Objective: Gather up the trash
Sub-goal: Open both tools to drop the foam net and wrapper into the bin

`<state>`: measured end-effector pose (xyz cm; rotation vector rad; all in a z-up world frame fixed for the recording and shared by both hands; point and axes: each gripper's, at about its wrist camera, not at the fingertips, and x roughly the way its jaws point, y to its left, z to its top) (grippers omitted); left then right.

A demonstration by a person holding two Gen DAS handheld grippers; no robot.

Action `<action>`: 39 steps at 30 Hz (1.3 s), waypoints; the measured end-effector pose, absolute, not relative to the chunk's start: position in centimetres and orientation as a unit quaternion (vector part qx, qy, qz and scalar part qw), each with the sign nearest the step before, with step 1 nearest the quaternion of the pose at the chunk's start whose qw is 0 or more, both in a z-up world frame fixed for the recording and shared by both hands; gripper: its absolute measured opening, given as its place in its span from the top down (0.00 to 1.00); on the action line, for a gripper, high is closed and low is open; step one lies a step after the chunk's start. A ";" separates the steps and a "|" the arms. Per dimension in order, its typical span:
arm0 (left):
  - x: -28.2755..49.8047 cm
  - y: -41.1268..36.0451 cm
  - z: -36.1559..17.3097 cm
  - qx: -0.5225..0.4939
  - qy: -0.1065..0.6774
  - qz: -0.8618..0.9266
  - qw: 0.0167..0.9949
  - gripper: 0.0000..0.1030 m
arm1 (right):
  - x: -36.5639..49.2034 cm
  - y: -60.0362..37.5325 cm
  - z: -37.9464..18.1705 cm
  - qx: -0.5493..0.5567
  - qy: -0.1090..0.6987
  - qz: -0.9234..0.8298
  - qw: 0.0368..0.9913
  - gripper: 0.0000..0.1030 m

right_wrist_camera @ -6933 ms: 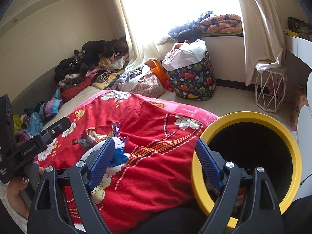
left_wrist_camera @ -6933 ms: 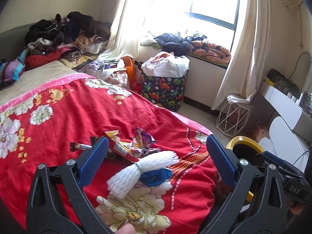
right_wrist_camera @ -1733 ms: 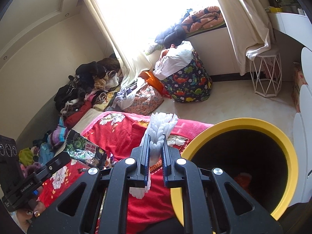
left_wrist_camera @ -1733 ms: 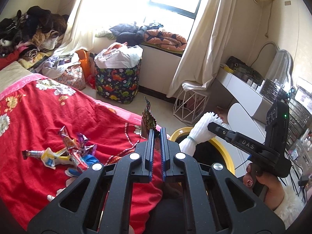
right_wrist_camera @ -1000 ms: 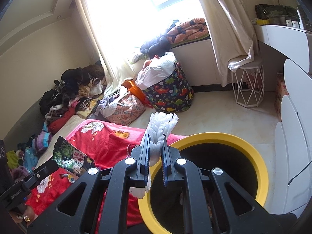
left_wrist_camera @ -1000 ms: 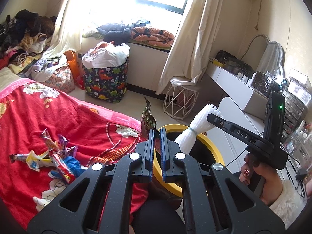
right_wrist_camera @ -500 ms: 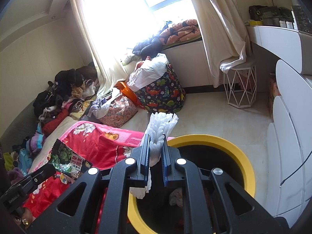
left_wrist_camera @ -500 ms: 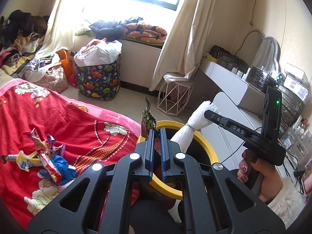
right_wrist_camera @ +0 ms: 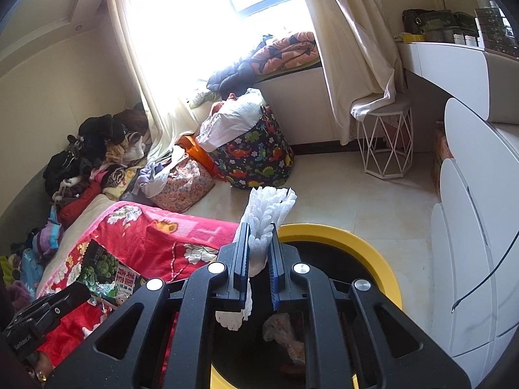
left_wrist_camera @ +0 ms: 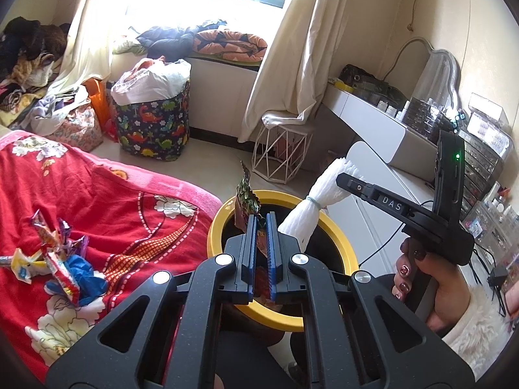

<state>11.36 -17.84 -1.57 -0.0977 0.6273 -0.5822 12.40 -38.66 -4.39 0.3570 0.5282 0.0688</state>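
Both tools are hanging over the yellow-rimmed bin (left_wrist_camera: 282,319) beside the bed. The left gripper (left_wrist_camera: 261,227) is pinching a crinkly snack wrapper (left_wrist_camera: 245,198) between nearly closed jaws, the wrapper standing up above the bin's near rim. The right gripper (right_wrist_camera: 259,243) is squeezing a white foam net sleeve (right_wrist_camera: 267,215) about its middle, jaws pressed in on it, directly over the bin's dark mouth, where some crumpled trash (right_wrist_camera: 285,334) is already lying. Both pieces look feather-light; the foam is squashing softly, so it should spring free once released, while the thin, slick foil may be clinging to a pad. More wrappers (left_wrist_camera: 61,259) are lying on the red blanket (left_wrist_camera: 129,214), left of the bin; they look best pinched at a twisted end.
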 end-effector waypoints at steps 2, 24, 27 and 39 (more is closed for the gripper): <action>11.4 -18.0 -1.7 -0.047 0.306 -0.284 0.907 0.97 | 12.5 -38.7 -4.5 0.173 0.262 0.031 0.949 0.90; 12.4 -20.8 -5.3 -0.049 0.348 -0.304 0.885 0.97 | 13.8 -39.8 -6.6 0.176 0.297 0.014 0.938 0.90; 12.7 -21.2 -5.5 -0.051 0.355 -0.305 0.882 0.97 | 14.0 -39.9 -6.9 0.177 0.301 0.014 0.937 0.89; 13.4 -21.7 -7.5 -0.065 0.388 -0.307 0.867 0.67 | 14.6 -40.7 -8.3 0.198 0.319 0.005 0.927 0.54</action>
